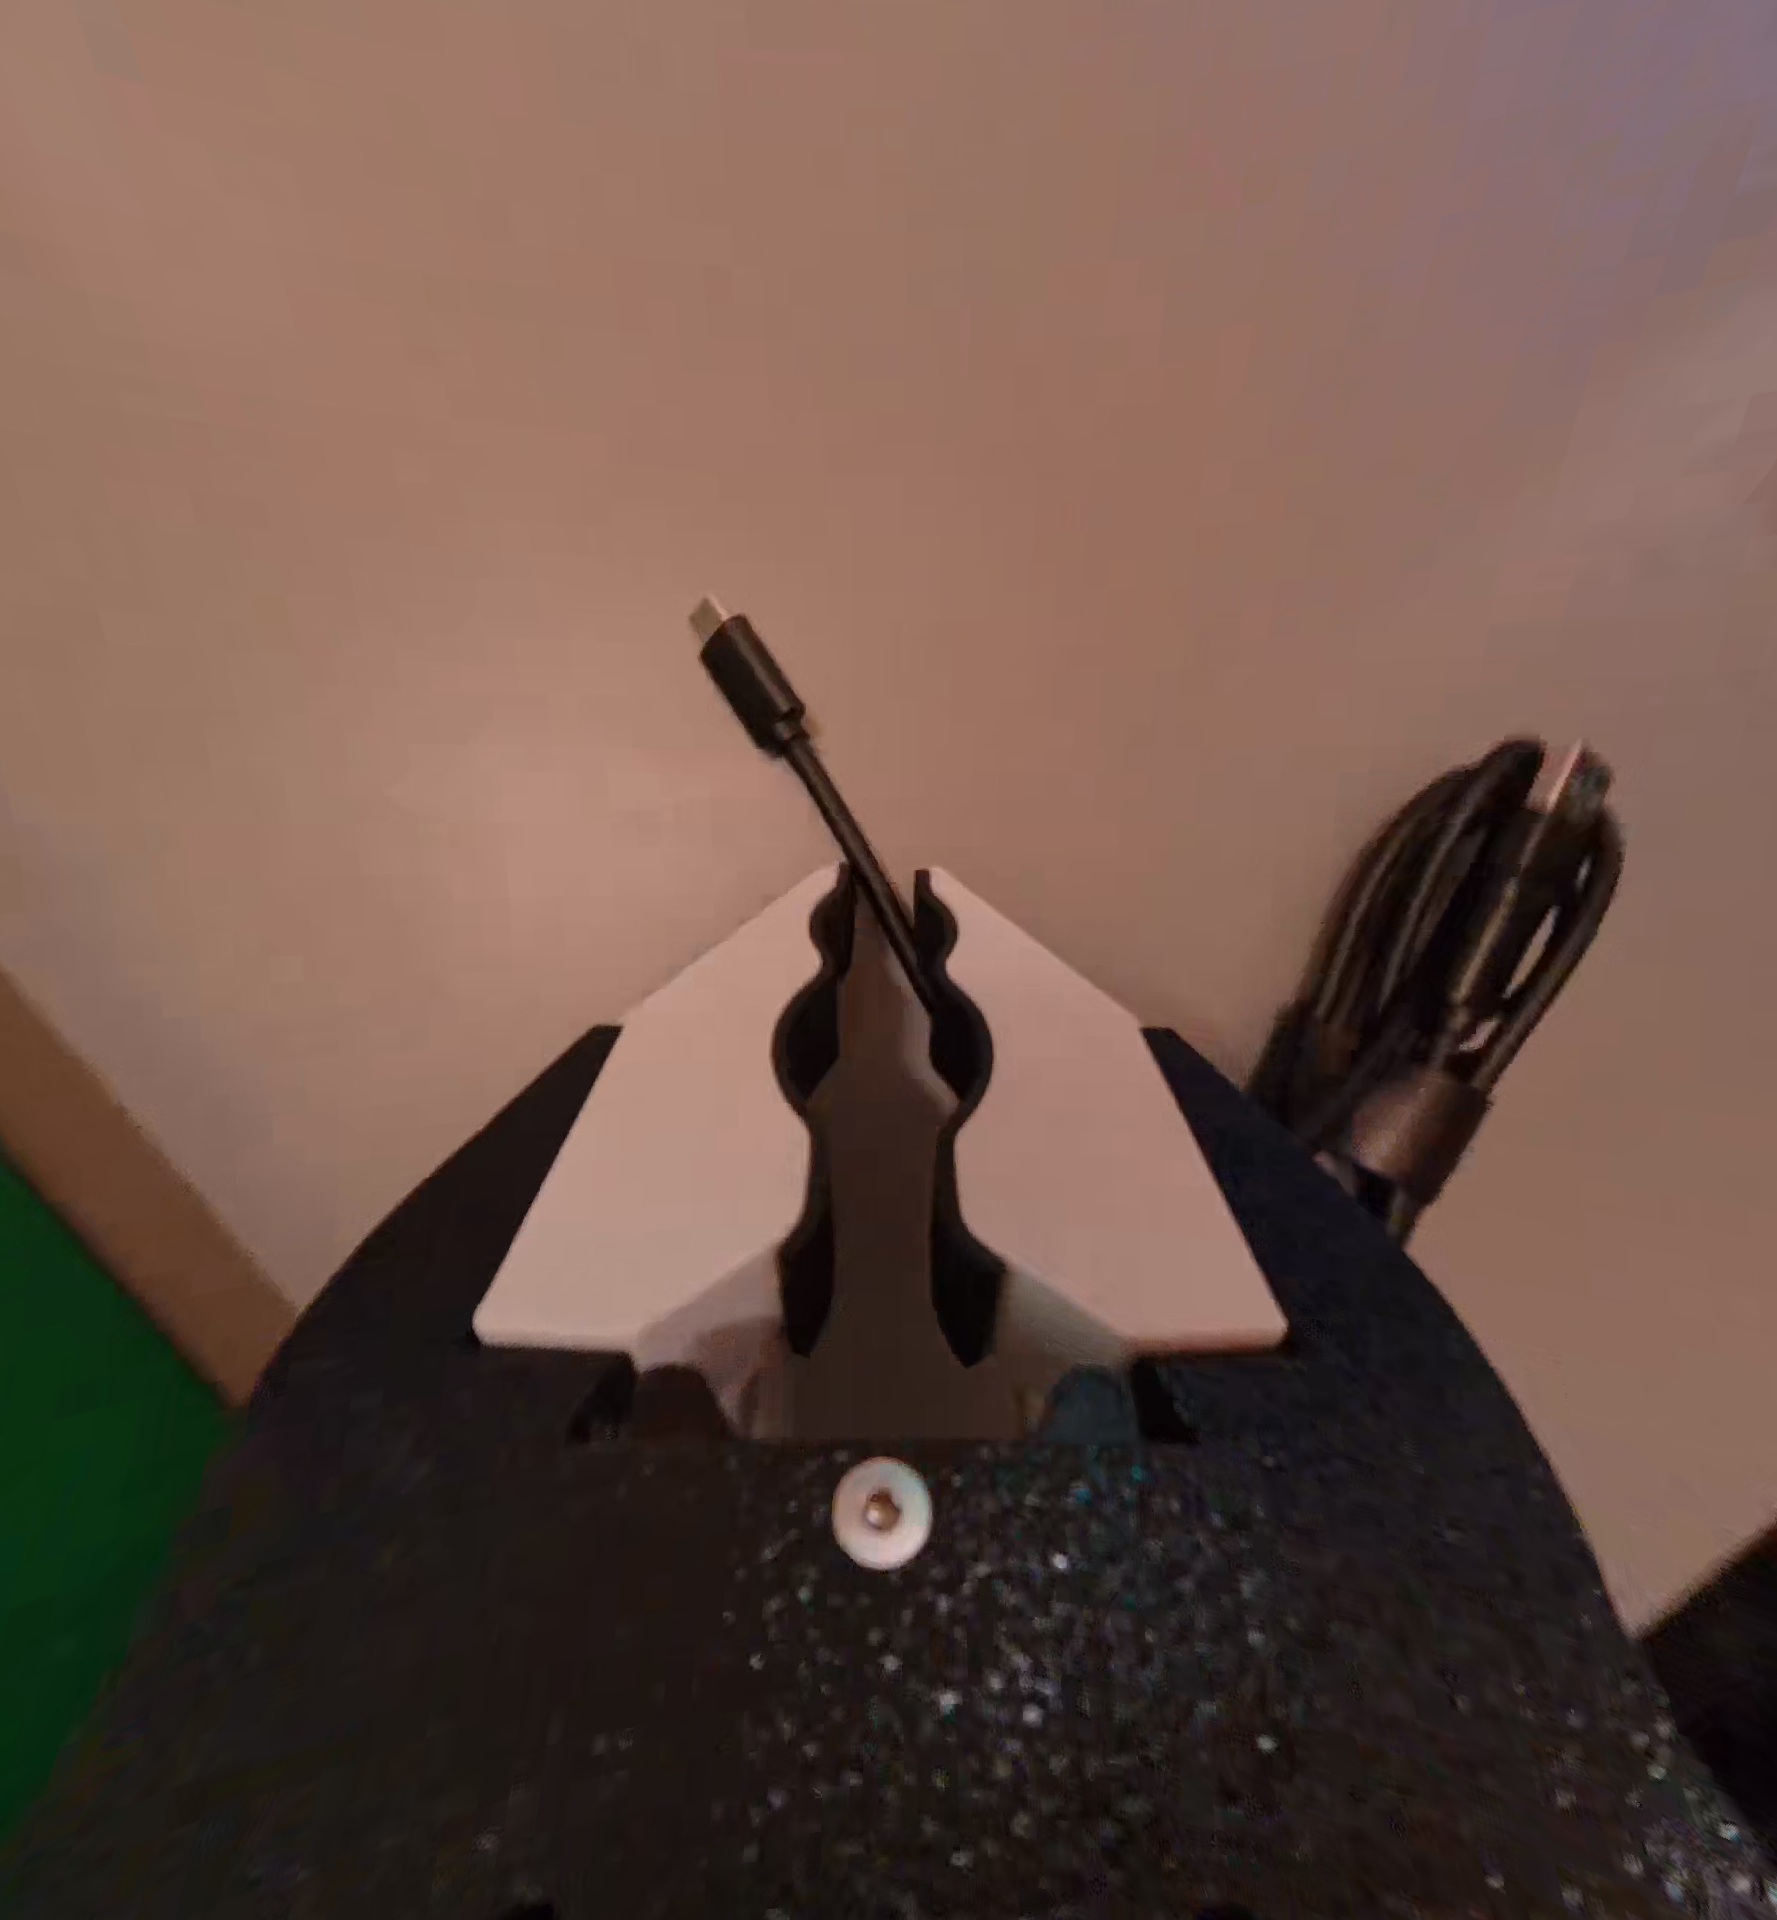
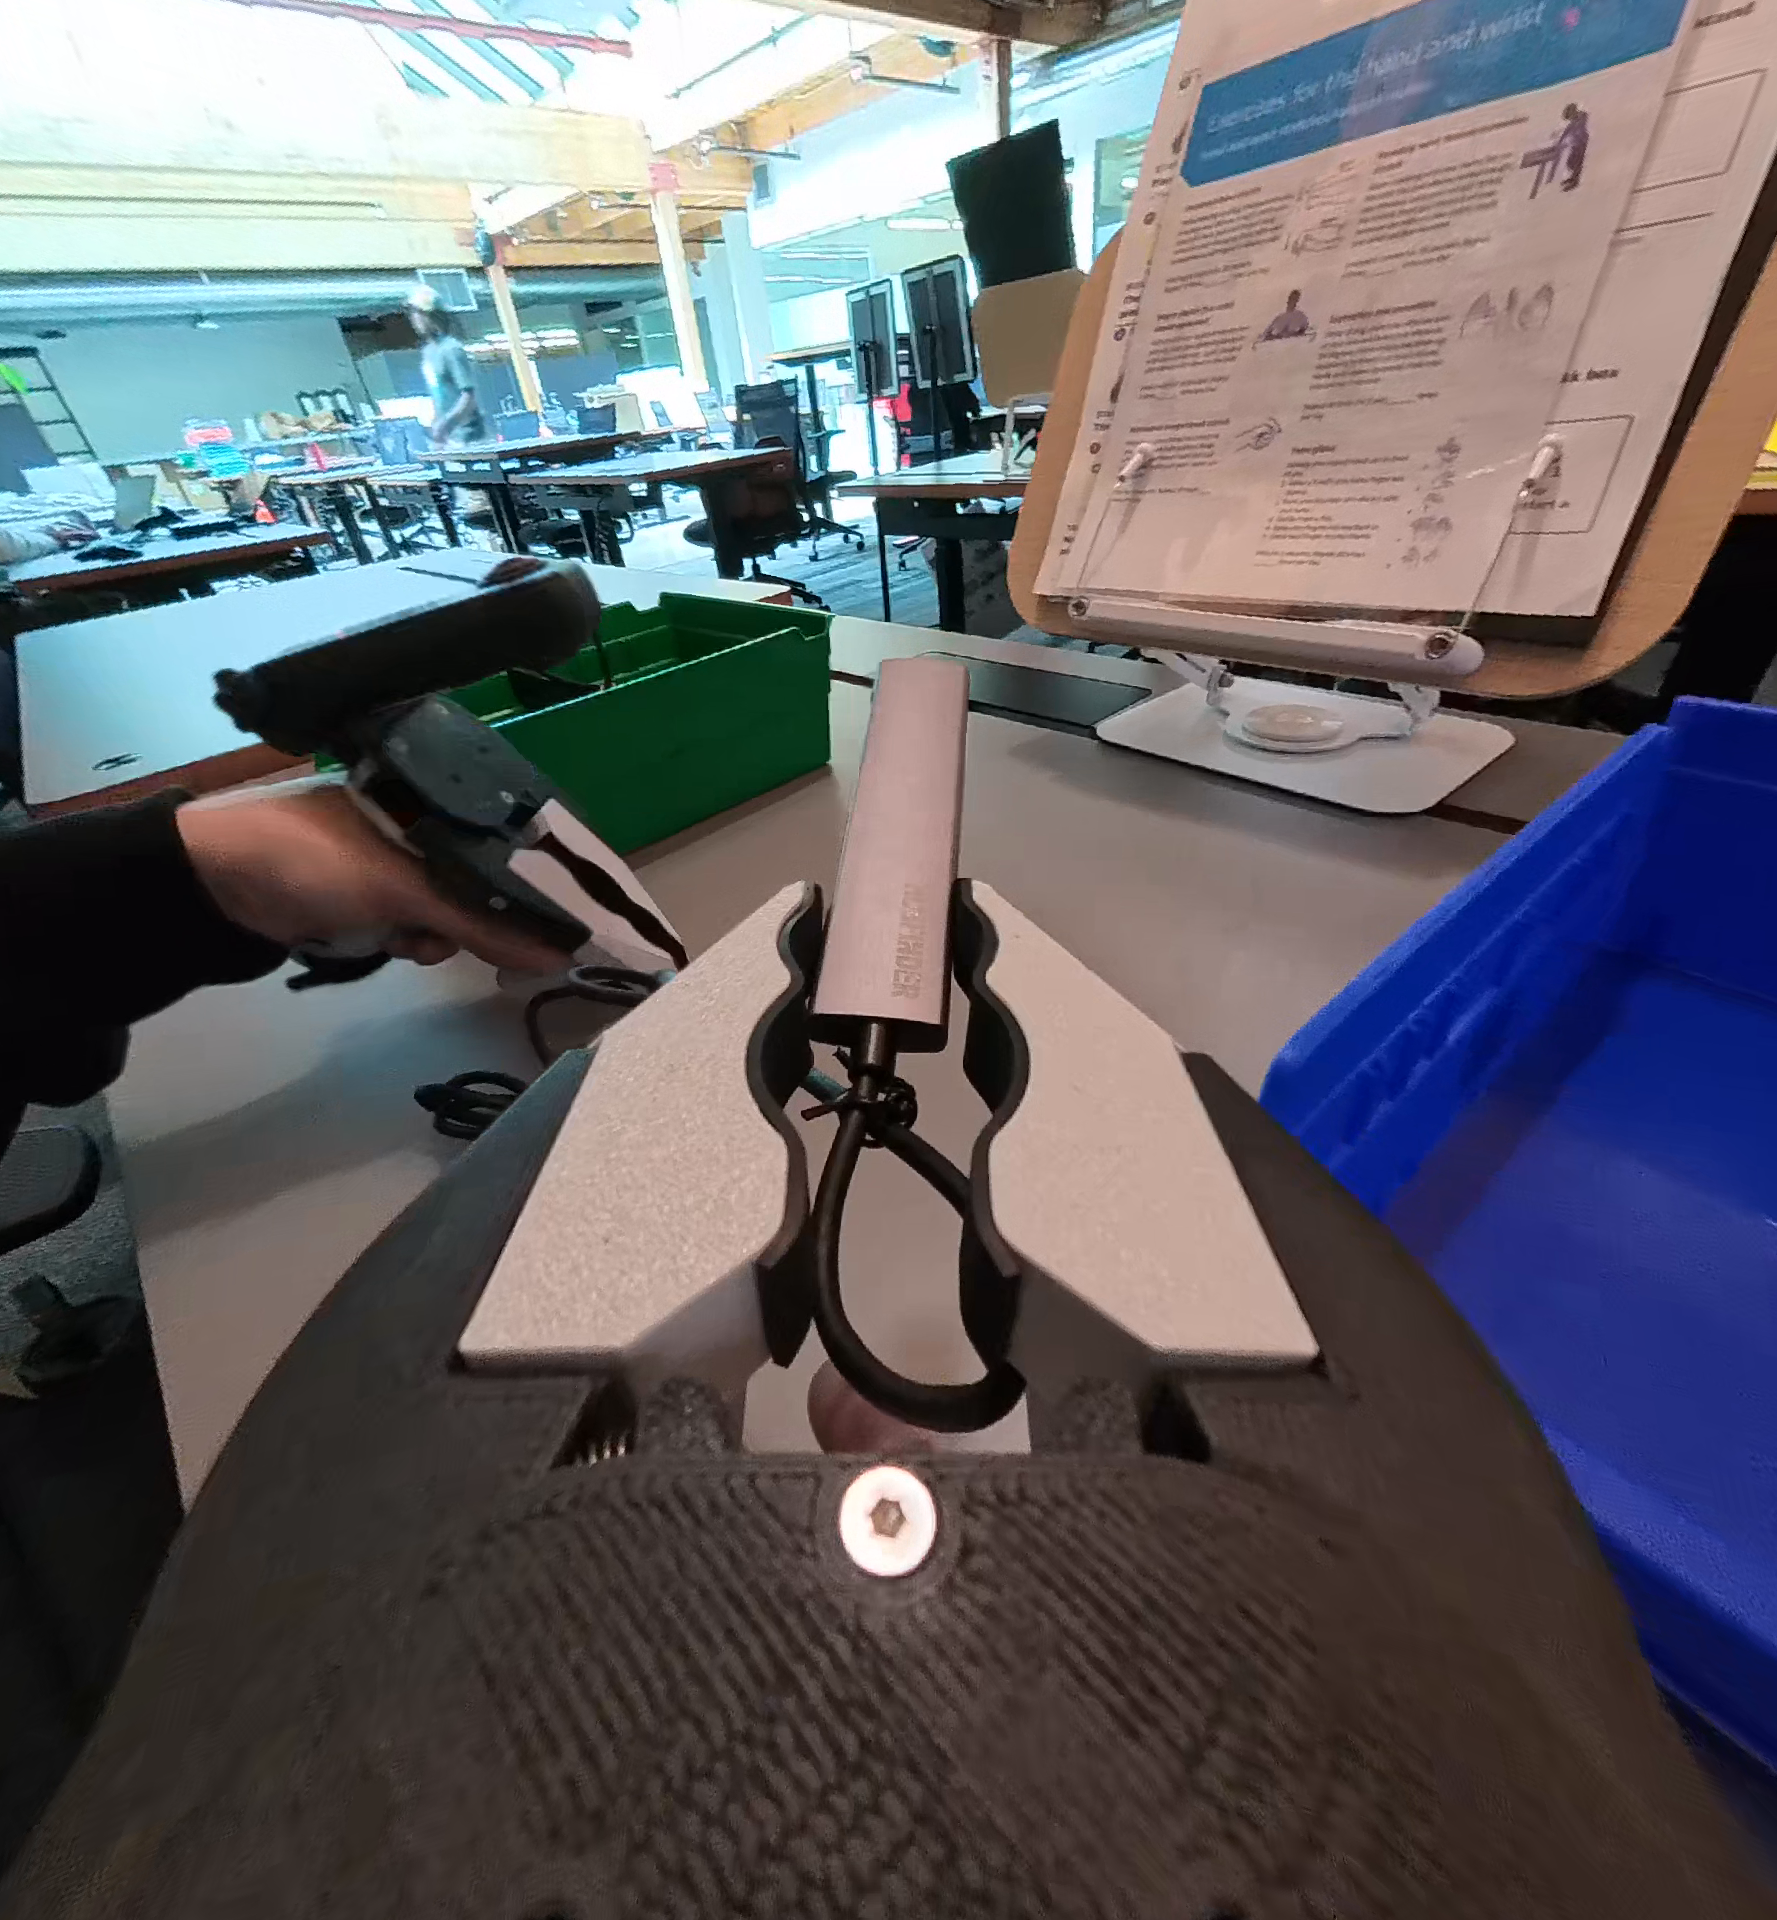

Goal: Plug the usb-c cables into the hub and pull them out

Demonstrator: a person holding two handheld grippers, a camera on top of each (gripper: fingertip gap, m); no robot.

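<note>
In the left wrist view my left gripper (image 1: 882,883) is shut on a thin black usb-c cable (image 1: 842,810). Its plug (image 1: 749,665) sticks out past the fingertips, tilted left, over the pale table (image 1: 344,520). A bundled black cable (image 1: 1466,956) lies to the right. In the right wrist view my right gripper (image 2: 889,904) is shut on the near end of a grey bar-shaped hub (image 2: 905,810), held above the table. The hub's own short black lead (image 2: 863,1247) loops back between the fingers. The left gripper (image 2: 671,951) is low at left, over black cables (image 2: 572,997).
A blue bin (image 2: 1590,1143) stands close on the right. A green bin (image 2: 676,707) sits behind the left gripper. A tilted document stand (image 2: 1383,364) with a white base is at the back right. A hand and dark sleeve (image 2: 84,935) hold the left gripper. Tip to tip, the grippers are about 25 cm apart.
</note>
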